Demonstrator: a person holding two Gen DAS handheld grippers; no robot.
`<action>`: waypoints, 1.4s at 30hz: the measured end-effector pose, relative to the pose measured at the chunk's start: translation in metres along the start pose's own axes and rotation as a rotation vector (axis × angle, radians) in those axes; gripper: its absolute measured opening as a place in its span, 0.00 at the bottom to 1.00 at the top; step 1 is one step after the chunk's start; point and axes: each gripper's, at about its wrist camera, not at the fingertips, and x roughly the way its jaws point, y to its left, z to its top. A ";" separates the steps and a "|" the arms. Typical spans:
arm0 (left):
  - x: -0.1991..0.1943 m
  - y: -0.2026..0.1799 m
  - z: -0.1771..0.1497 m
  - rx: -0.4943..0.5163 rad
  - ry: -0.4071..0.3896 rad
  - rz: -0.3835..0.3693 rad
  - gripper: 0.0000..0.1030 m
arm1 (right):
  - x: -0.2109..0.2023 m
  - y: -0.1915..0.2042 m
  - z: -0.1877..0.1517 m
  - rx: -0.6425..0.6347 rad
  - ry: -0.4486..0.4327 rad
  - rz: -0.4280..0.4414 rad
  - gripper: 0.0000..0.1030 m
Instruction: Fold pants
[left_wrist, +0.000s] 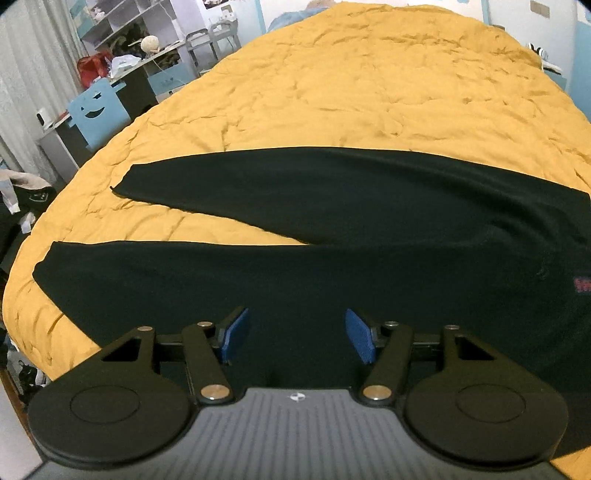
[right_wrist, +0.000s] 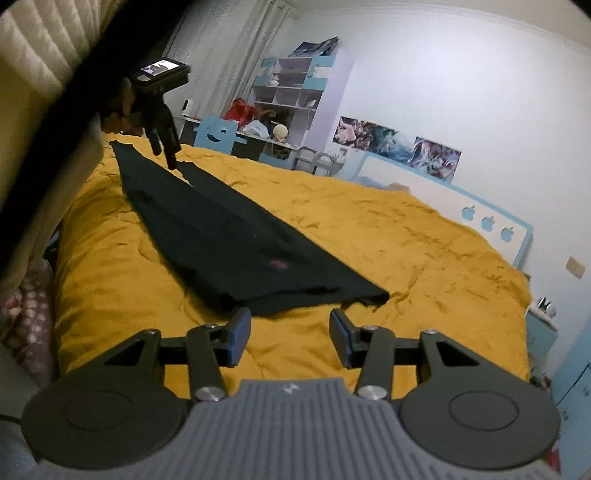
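Note:
Black pants (left_wrist: 332, 221) lie flat on a yellow quilt (left_wrist: 369, 92), with the two legs splayed apart toward the left and the waist off to the right. My left gripper (left_wrist: 297, 334) hovers over the near leg, its jaws open and only dark cloth visible beneath them. In the right wrist view the pants (right_wrist: 229, 236) run from the waistband close by to the leg ends at the far upper left. My right gripper (right_wrist: 290, 332) is open over bare quilt (right_wrist: 406, 240), just short of the waistband. The left gripper (right_wrist: 165, 157) hangs above the far leg ends.
A blue chair with a smiling face (left_wrist: 96, 110) and a cluttered desk (left_wrist: 147, 62) stand past the bed's left side. Clothes (left_wrist: 22, 199) are heaped at the left edge. A headboard with apple cut-outs (right_wrist: 487, 221) bounds the bed. A person's cream sleeve (right_wrist: 40, 92) fills the upper left.

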 end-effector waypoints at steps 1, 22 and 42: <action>0.000 -0.005 0.001 0.008 0.002 0.004 0.69 | -0.003 -0.002 -0.001 0.020 -0.006 0.006 0.42; 0.000 0.013 0.014 0.026 -0.046 -0.051 0.69 | 0.001 0.016 0.031 0.045 0.010 -0.037 0.43; 0.029 0.091 -0.010 -0.100 -0.033 -0.062 0.66 | 0.033 0.029 -0.002 -0.059 0.172 -0.243 0.47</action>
